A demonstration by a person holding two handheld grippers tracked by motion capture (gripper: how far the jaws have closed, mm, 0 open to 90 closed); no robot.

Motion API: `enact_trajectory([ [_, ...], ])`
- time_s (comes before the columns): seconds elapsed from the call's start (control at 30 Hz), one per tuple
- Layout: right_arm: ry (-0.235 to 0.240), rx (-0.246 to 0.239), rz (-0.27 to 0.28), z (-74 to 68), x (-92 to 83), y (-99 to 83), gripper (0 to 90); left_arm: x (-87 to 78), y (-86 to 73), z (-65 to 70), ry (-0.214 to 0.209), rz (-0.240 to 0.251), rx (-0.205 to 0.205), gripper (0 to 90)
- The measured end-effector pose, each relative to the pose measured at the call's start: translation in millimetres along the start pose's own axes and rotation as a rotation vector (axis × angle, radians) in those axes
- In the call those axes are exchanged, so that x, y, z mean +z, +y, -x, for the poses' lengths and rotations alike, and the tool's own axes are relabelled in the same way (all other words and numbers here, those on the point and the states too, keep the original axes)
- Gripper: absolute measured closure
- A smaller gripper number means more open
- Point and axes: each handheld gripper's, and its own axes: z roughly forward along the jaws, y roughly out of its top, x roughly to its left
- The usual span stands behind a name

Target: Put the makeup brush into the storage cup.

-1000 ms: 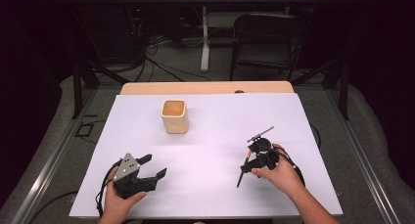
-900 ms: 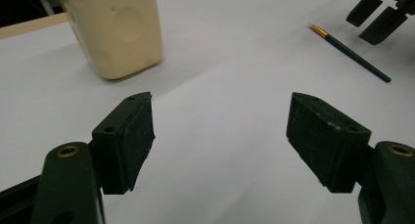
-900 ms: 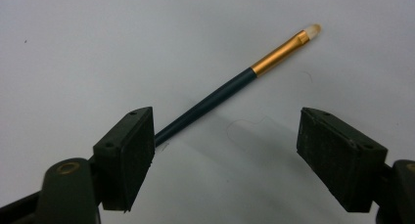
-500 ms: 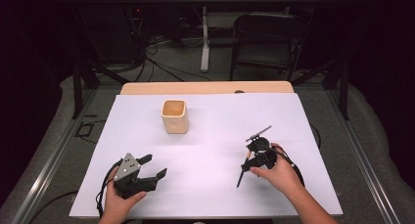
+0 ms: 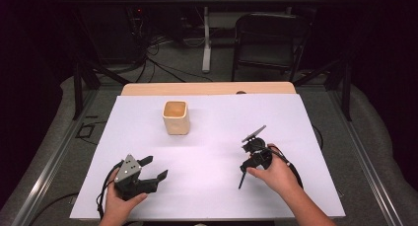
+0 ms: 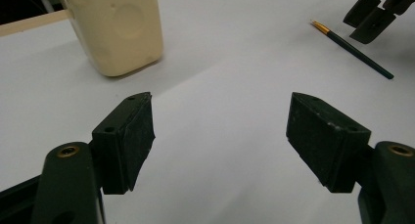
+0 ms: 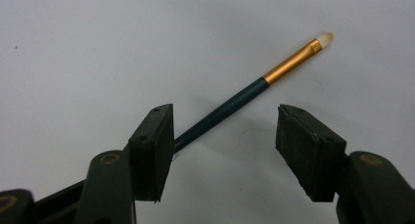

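A white sheet-covered table (image 5: 212, 132) carries a cream square-mouthed plastic cup (image 5: 176, 117) toward its far left. Near the front left, the left gripper (image 5: 156, 169) rests with its jaws wide apart and nothing between them. At the right, the right gripper (image 7: 222, 141) points down over a thin dark-green paintbrush with a gold ferrule and pale tip (image 7: 254, 89) lying flat on the sheet. Its jaws have just been closing; the handle runs between them, passing just beside one pad, not yet pinched.
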Motion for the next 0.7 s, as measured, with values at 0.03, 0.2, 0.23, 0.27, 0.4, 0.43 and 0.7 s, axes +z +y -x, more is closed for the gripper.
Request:
enact_trajectory([
  [0.03,-0.003,0.009,-0.01,-1.4,0.0,0.5,39.9,0.0,0.0,-0.1,0.0,-0.001,0.0,25.6],
  [0.2,-0.028,-0.019,-0.033,-2.6,3.4,2.6,41.6,0.1,0.0,-0.3,0.0,-0.003,0.004,25.6],
  [0.23,-0.036,-0.02,-0.04,-2.9,4.4,2.9,41.9,0.1,0.0,-0.4,0.0,-0.004,0.003,25.7],
  [0.27,-0.036,-0.015,-0.034,-2.9,5.8,2.7,42.5,0.1,0.0,-0.4,0.0,-0.003,0.003,25.6],
  [0.4,-0.038,-0.005,-0.056,-2.4,5.2,3.9,43.0,0.1,0.0,-0.4,0.0,-0.004,0.003,25.7],
  [0.43,-0.037,0.0,-0.058,-2.4,5.1,4.1,43.1,0.2,-0.1,-0.4,0.0,-0.005,0.004,25.6],
  [0.7,-0.018,0.03,-0.057,-2.2,5.5,6.6,43.9,0.5,-0.1,-0.5,0.0,-0.006,0.006,25.6],
])
